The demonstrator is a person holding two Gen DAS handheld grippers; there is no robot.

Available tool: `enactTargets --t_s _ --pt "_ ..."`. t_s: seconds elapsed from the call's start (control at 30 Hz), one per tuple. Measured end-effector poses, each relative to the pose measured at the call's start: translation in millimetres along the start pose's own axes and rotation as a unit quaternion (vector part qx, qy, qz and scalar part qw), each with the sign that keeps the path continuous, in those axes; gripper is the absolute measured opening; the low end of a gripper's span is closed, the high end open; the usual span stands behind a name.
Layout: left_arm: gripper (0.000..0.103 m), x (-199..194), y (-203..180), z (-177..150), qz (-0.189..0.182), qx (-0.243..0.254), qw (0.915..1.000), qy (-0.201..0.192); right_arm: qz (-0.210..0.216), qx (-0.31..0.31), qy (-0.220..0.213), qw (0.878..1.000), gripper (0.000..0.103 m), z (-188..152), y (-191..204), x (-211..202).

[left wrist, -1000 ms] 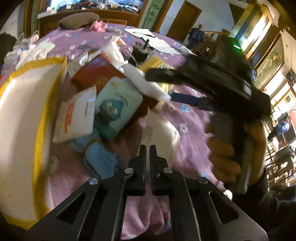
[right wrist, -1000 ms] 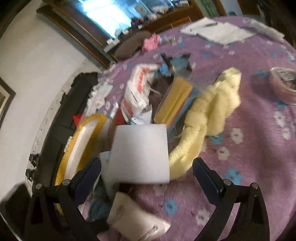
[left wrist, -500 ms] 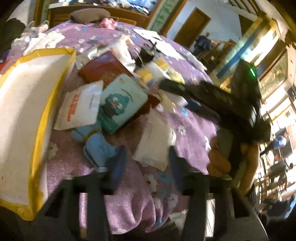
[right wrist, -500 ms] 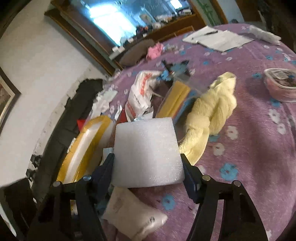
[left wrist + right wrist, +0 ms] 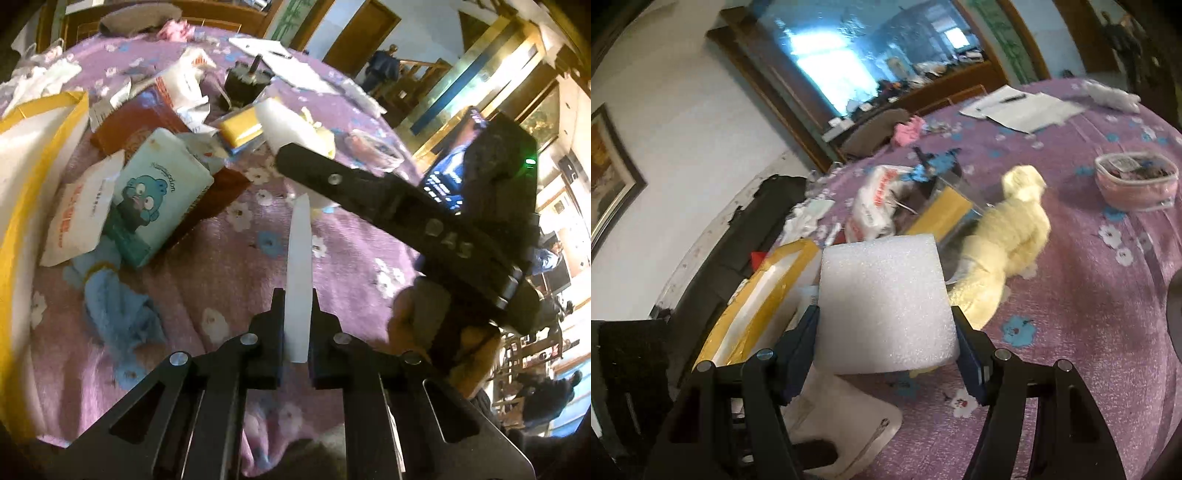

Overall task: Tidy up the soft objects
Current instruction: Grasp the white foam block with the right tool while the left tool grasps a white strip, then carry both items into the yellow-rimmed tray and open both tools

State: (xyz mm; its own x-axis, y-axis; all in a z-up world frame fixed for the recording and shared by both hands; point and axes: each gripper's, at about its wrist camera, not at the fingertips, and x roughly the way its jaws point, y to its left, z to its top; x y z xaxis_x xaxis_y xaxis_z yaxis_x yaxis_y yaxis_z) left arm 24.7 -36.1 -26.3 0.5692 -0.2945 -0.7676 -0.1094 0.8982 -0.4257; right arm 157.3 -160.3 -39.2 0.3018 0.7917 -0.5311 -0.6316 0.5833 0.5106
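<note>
**Both grippers loaded above the purple cloth**

The left gripper (image 5: 297, 321) is clamping a thin white sheet (image 5: 298, 273) edge-on. Its jaws have just been closing, and the sheet is now standing upright between them, running away from the camera. Pinching the near end appears to be what is keeping so limp a piece from folding.

The right gripper (image 5: 886, 343) is squeezing a white foam block (image 5: 884, 304) across its width, one pad pressing on each side face. The jaws are standing wide only because the block is wide. It is being carried clear of the cloth, above a white pouch (image 5: 842, 417).

The remaining soft goods are lying on the tablecloth (image 5: 229, 266): a yellow towel (image 5: 1008, 236) beside the yellow sponge (image 5: 242, 127), a blue cloth (image 5: 114, 306) partly under the cartoon tissue pack (image 5: 155, 199).

The yellow-edged tray (image 5: 40, 125) is sitting at the table's left margin. In my judgement it is serving as the collection point, though neither item is over it yet.
</note>
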Motion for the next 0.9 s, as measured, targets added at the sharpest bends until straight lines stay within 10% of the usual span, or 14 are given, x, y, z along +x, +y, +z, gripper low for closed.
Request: enactTargets --t_s 0.17,0.43,0.7,0.9 --pt "0.008 -33 9 -17 -0.032 -0.035 0.9986 -0.025 0.037 -0.019 -0.007 0.999 0.068 -3 5 -5" --pt "0.008 -63 25 -25 -0.034 -0.066 0.9959 -0.051 -0.067 -0.003 0.051 0.996 0.068 -27 12 3" --pt "0.008 -67 32 -23 -0.049 -0.087 0.9931 -0.061 -0.048 0.003 0.020 0.999 0.070 -29 18 -23" --pt "0.008 -72 34 -26 -0.045 -0.086 0.9932 -0.065 -0.074 -0.018 0.078 0.994 0.070 -37 20 -1"
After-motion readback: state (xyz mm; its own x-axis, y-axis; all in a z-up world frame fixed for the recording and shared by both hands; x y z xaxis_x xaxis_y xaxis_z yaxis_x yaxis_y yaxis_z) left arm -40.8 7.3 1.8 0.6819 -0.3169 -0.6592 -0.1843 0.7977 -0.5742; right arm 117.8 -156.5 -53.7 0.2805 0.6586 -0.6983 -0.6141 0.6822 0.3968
